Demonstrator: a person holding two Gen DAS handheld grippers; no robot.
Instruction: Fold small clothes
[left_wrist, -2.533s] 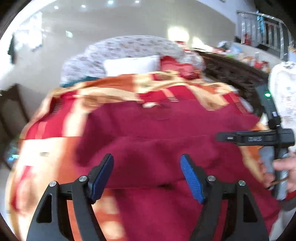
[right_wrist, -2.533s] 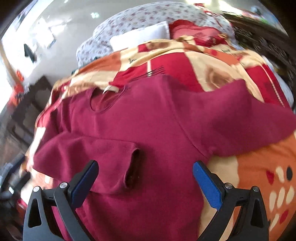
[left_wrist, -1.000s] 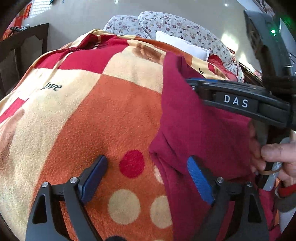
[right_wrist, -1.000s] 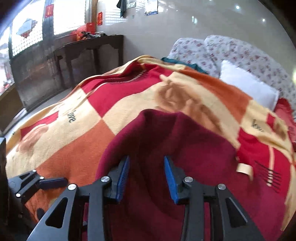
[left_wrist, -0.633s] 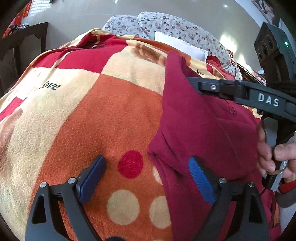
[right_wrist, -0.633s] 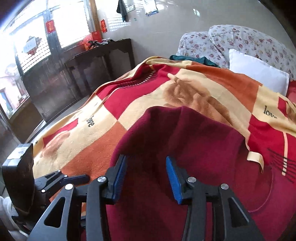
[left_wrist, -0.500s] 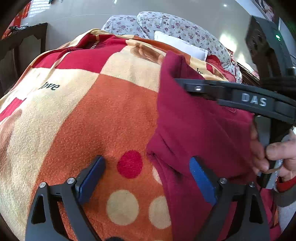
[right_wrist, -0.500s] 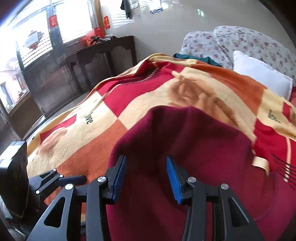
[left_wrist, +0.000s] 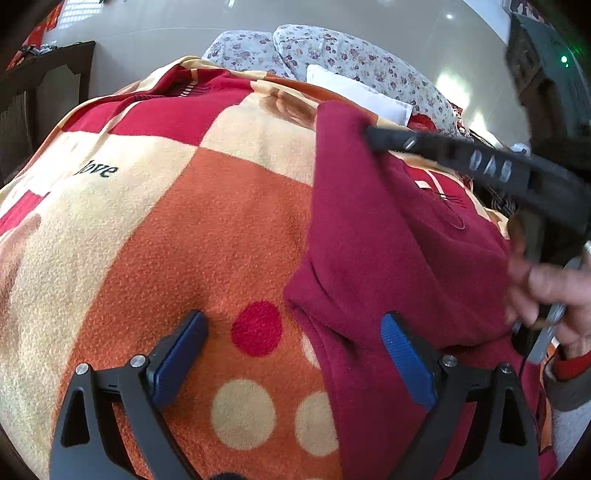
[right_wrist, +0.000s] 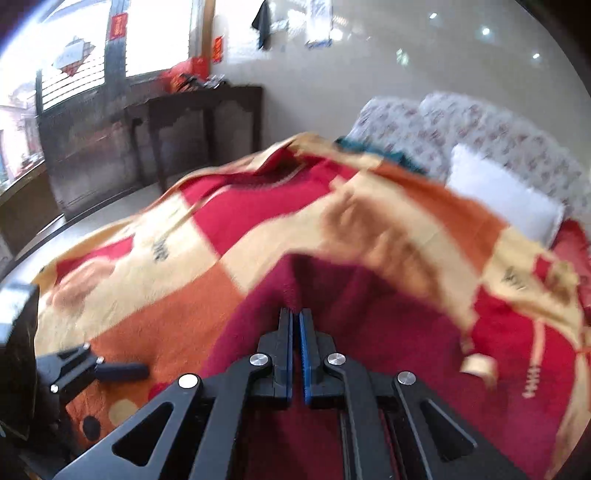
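A maroon shirt (left_wrist: 388, 236) lies on a patterned orange and red blanket (left_wrist: 192, 221) on a bed. My left gripper (left_wrist: 291, 343) is open, low over the blanket, with the shirt's left edge between its fingers. My right gripper (right_wrist: 295, 321) is shut on a fold of the maroon shirt (right_wrist: 332, 295) and lifts it. It shows in the left wrist view (left_wrist: 373, 134) pinching the shirt's far edge.
Floral pillows (left_wrist: 332, 51) and a white pillow (right_wrist: 506, 195) lie at the head of the bed. A dark wooden table (right_wrist: 192, 122) stands by the windows beyond the bed's left side.
My right gripper has closed on the shirt's fold and raised it. My left gripper has stayed open in the same place.
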